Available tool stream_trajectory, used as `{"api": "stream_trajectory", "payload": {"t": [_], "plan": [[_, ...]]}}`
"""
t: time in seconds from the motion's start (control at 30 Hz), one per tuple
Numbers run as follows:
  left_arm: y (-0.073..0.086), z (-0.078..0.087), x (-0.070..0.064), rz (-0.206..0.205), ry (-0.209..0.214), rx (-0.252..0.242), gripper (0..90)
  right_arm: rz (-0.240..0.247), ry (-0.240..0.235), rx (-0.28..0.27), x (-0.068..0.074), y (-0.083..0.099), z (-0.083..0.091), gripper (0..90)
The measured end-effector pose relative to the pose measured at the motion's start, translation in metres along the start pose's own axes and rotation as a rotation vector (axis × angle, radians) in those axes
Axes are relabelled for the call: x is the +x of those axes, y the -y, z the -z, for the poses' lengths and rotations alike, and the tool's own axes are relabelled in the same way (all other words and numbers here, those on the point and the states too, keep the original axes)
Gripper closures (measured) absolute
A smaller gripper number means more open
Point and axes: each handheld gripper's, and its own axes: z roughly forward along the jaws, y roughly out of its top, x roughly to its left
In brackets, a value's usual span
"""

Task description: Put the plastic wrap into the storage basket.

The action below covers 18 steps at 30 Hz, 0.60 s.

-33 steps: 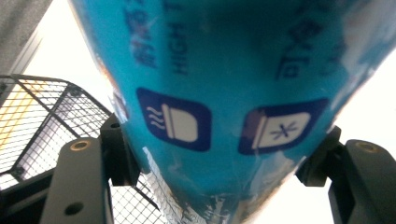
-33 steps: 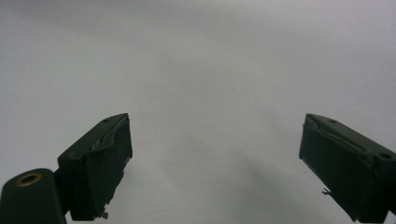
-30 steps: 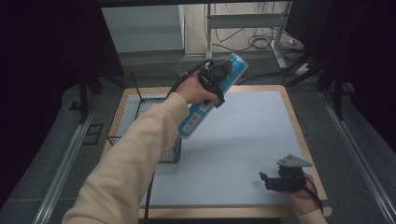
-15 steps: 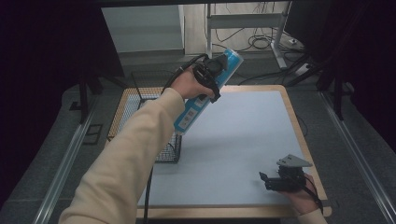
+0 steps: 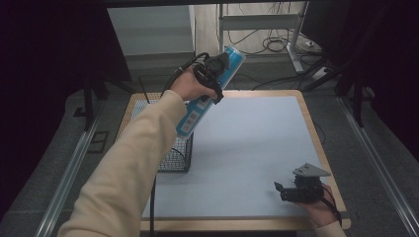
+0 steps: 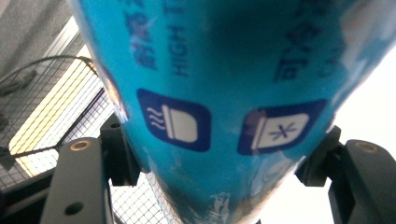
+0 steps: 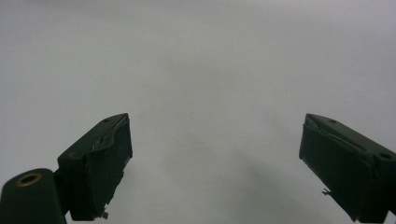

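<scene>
A long blue box with white labels hangs tilted in the air above the table's far left, its lower end over the wire basket. My left gripper is shut on its middle. In the left gripper view the blue box is clamped between both jaws, with the wire basket below at the left. My right gripper rests near the table's front right corner, jaws apart. The right gripper is open over bare grey table surface with nothing between its fingers.
The grey table top has a wooden rim. The black wire basket stands at its left edge. Beyond the far edge are a metal frame leg and loose cables on the floor. Rails run along both sides.
My left gripper has lifted the blue box a little higher and farther back, with its lower end staying over the basket. The right gripper has not moved.
</scene>
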Motion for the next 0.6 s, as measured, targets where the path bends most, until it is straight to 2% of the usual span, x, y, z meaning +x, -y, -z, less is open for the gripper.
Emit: {"api": "stream_trajectory", "payload": {"t": [0.37, 0.6], "plan": [[0.023, -0.006, 0.025, 0.050, -0.025, 0.023, 31.6, 0.000, 0.007, -0.001, 0.000, 0.000, 0.000, 9.8], [0.034, -0.011, 0.034, 0.070, -0.036, 0.042, 31.5, 0.001, 0.006, 0.001, 0.001, -0.001, 0.000, 9.7]]}}
